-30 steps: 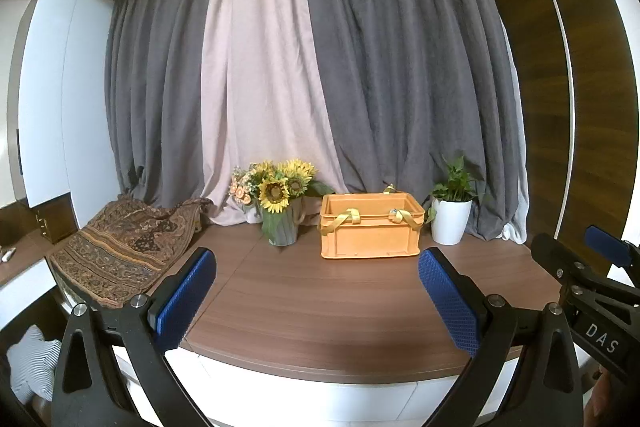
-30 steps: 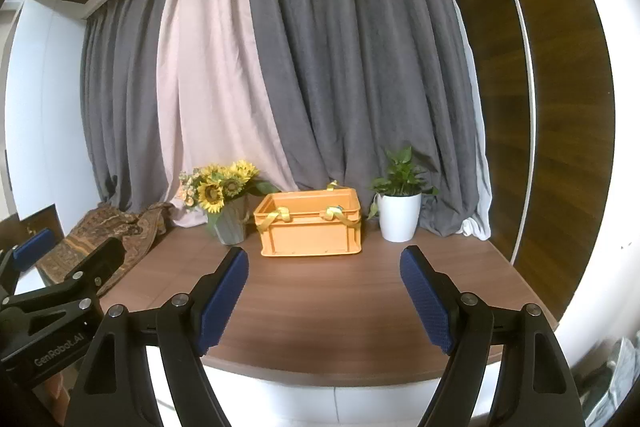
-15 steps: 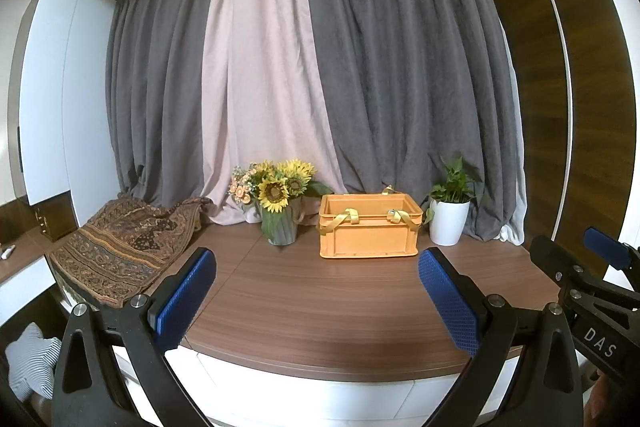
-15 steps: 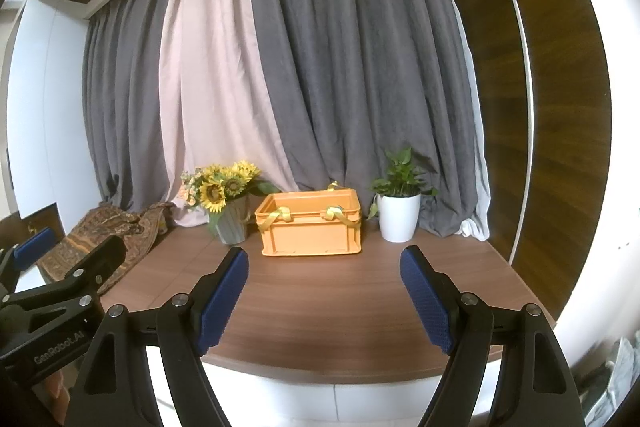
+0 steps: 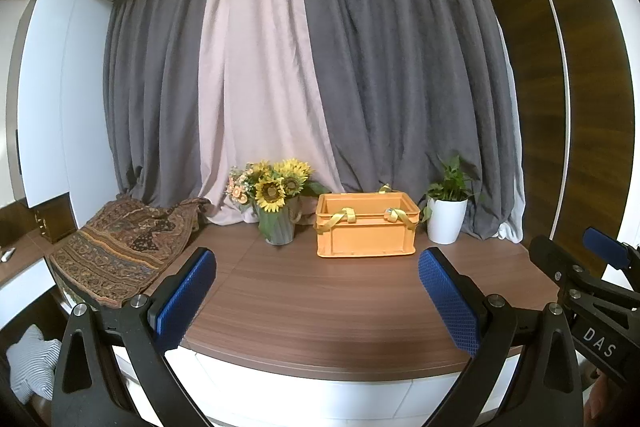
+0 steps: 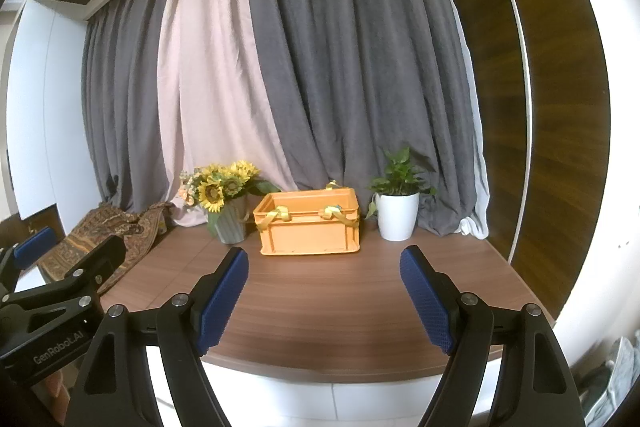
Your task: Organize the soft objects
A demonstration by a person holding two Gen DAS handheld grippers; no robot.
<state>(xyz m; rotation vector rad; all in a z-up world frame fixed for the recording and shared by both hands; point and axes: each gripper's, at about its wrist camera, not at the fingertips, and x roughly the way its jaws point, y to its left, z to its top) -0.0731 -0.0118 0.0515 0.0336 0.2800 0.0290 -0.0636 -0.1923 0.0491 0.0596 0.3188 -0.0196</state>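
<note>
Both tongs, left (image 5: 316, 301) and right (image 6: 324, 293), gape empty before the wood-grain desk (image 5: 328, 295). A patterned woven cloth (image 5: 120, 247) drapes its left edge, beside vased sunflowers (image 5: 276, 203), a ribbed orange crate (image 5: 366, 231) and a potted plant (image 5: 446, 215).

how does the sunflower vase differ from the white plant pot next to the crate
The sunflower vase is grey-green and ribbed, while the white plant pot is smooth and plain. The vase holds yellow sunflowers with some pale pink blooms; the pot holds a leafy green plant with no flowers. The vase stands left of the orange crate, the pot right of it. Both stand upright on the wooden table.
</note>
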